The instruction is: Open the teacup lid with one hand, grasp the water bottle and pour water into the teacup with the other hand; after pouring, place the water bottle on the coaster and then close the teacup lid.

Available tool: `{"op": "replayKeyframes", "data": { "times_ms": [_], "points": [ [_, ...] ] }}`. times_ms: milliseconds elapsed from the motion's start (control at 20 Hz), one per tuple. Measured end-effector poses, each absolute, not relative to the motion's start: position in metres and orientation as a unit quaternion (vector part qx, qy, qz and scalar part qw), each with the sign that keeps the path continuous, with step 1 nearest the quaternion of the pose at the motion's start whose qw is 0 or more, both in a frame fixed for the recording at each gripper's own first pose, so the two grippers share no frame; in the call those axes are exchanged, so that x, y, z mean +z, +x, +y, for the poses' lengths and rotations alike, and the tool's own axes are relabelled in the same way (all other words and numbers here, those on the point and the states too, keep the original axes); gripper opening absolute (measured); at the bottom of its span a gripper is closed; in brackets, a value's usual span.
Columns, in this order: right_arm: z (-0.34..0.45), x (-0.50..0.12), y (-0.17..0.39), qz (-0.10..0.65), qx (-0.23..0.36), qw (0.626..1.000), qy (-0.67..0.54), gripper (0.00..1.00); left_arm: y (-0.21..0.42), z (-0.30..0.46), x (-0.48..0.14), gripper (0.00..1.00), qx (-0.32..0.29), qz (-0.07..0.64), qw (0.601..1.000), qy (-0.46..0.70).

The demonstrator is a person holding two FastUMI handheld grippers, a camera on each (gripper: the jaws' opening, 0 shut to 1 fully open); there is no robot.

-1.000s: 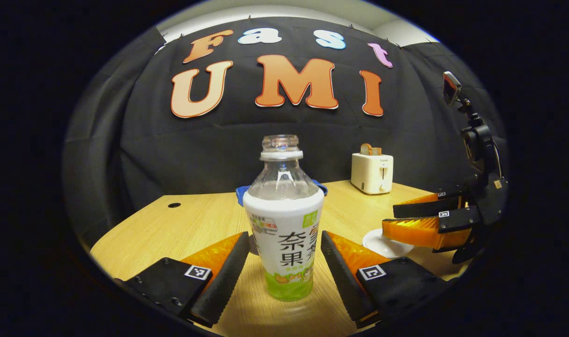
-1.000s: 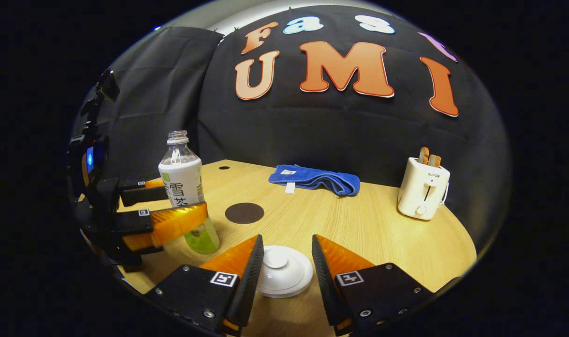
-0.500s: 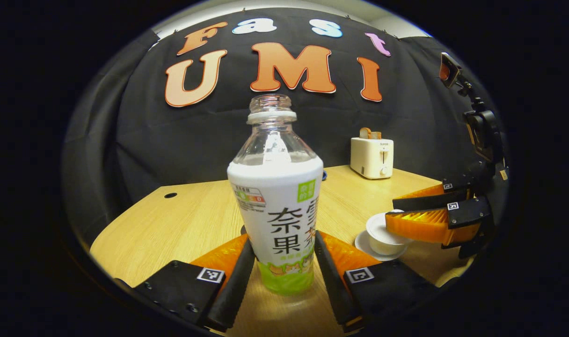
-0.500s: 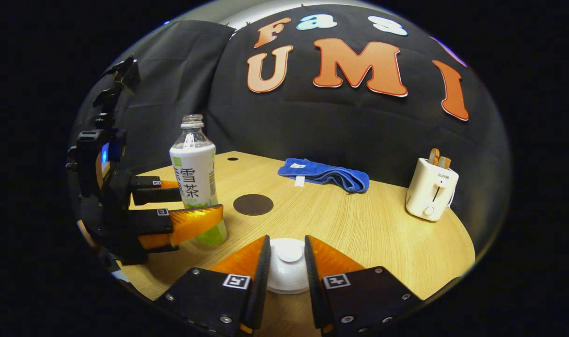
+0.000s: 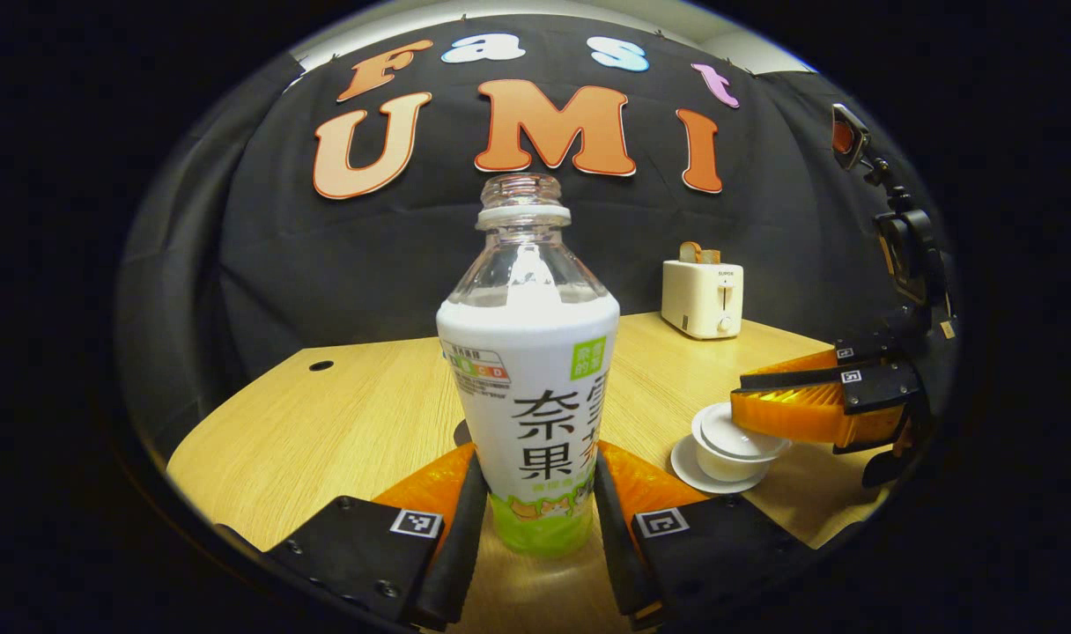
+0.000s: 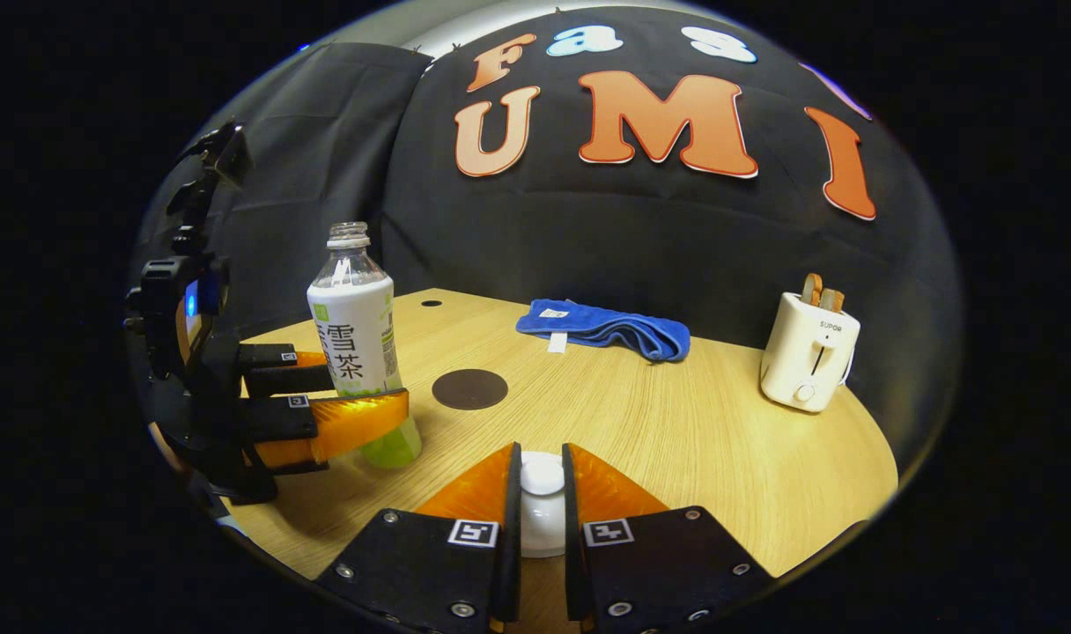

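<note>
An uncapped water bottle (image 5: 528,379) with a white and green label stands upright in the left gripper view. My left gripper (image 5: 535,519) is shut on its lower body. The right gripper view shows the same bottle (image 6: 352,335) and left gripper (image 6: 368,401) at the left. The white teacup (image 5: 725,445) sits on its saucer at the right of the left gripper view. My right gripper (image 6: 541,493) is shut on the knob of the teacup lid (image 6: 542,477), which hides the cup below. A dark round coaster (image 6: 469,388) lies behind, bare.
A blue towel (image 6: 601,328) lies at the back of the wooden table (image 6: 720,440). A white toaster (image 6: 808,361) with bread stands at the back right. A small hole (image 5: 321,364) is at the table's far left. The black cloth wall closes the back.
Both grippers went from open to shut: the left one moved in and closed on the bottle, the right one narrowed onto the lid's knob.
</note>
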State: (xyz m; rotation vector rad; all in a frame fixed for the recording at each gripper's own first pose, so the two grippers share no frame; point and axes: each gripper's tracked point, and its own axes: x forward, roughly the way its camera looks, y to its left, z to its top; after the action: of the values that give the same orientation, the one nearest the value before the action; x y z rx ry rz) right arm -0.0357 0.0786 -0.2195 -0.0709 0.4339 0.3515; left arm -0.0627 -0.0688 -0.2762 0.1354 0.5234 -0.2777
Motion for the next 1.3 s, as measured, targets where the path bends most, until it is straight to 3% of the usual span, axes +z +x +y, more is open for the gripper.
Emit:
{"op": "replayKeyframes", "data": {
  "times_ms": [550,950,1000,1300],
  "points": [
    [0.046,-0.182,-0.026,0.169,0.135,0.976,-0.021,0.21,-0.040,-0.031,-0.253,0.63,-0.103,0.243,0.935,0.238],
    [0.017,-0.165,-0.024,0.149,0.107,0.983,-0.033,0.20,-0.032,-0.027,-0.247,0.67,-0.124,0.224,0.869,0.423],
    [0.014,-0.164,-0.024,0.146,0.104,0.983,-0.033,0.21,-0.031,-0.028,-0.249,0.63,-0.126,0.225,0.862,0.436],
    [-0.006,-0.157,-0.027,0.140,0.087,0.986,-0.032,0.20,-0.033,-0.033,-0.253,0.65,-0.146,0.208,0.804,0.537]
  ]
}}
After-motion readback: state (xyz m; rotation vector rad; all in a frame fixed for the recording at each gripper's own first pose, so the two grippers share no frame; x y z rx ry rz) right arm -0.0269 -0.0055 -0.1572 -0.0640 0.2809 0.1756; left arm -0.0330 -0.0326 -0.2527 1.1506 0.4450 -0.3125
